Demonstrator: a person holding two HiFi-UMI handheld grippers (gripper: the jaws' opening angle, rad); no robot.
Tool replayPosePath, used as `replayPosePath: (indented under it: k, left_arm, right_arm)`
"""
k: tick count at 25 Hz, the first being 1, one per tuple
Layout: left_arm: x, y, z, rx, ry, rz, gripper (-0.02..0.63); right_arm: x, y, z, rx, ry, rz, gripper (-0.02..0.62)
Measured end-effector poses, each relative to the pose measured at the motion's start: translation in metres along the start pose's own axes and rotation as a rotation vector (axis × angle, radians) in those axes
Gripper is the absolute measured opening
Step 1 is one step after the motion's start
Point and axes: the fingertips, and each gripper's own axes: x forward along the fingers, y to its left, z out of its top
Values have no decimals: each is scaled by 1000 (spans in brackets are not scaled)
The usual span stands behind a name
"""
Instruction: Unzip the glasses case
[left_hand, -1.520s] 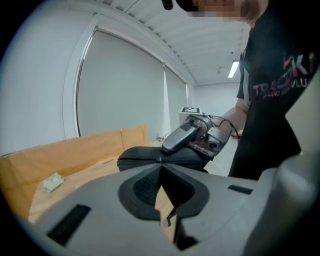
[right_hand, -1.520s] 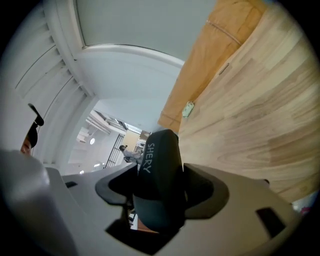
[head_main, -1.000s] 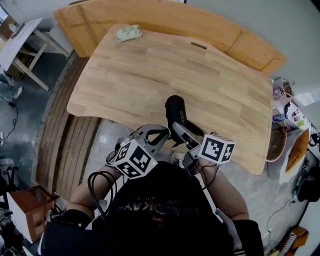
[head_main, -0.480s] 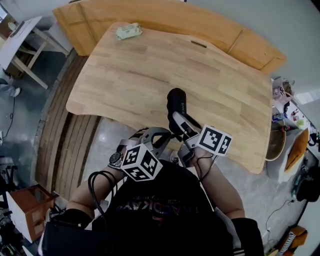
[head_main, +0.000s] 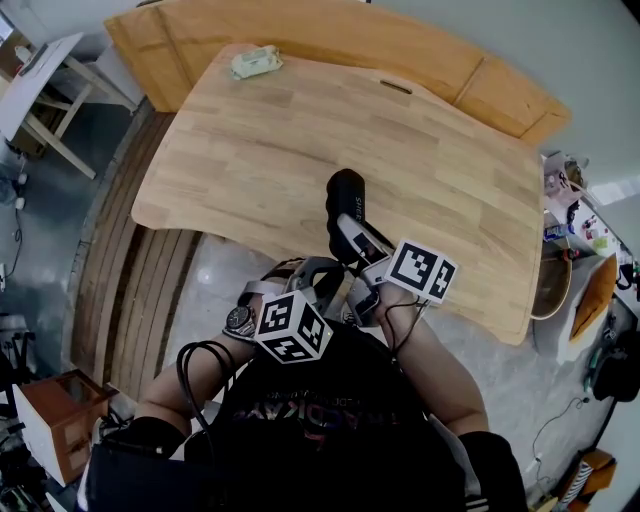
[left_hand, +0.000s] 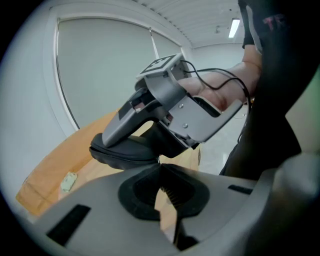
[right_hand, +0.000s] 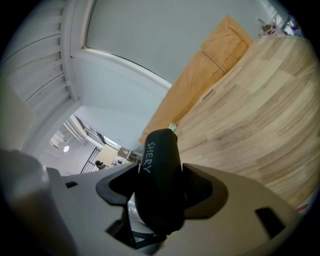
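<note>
Writing: white capitals "SHERY" run along the side of the black oval zip-up glasses case (right_hand: 159, 155). It is the only print I can read; the squares on the marker cubes carry patterns, not words.

Right gripper (right_hand: 159, 189): jaws clamped on the lower half of the case, one pad on each flank. The upper end sticks out past the pads toward the upper middle of the right gripper view.

Left gripper (left_hand: 160, 167): jaws drawn together at the tips, right under the seam edge of the case. Only a thin wedge of gap opens lower down between the ribbed pads. Whether a zip tab sits pinched at the tips, I cannot tell.

Head view: the case sits at frame centre, over the near part of the light wooden table (head_main: 260, 160), with both grippers low over the near edge, close to my chest.

Room: bare board runs up and to both sides of the case. A small pale green packet (head_main: 256, 63) lies well apart, at the table's upper left corner. A darker orange-brown wooden top (head_main: 300, 28) lies along the far edge.
</note>
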Motion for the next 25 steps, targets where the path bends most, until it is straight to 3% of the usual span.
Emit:
replayPosePath:
  k: [4,11,17,25]
  left_arm:
    - [4,-1,-2,-5,18,-5,9]
    - [8,1,-4,-39,40,34,11]
    - [8,-2,-6,-87,21,8,11]
    - [-3,10,-10,-234,-73,14,11]
  right_arm:
    - [3,4,-3,-23,14,0,291]
    - [5,2,1,27,-33,-32,291]
    - [4,-3,-2,44,-29,-32,291]
    - [2,-6,0,72,-37,-16,291]
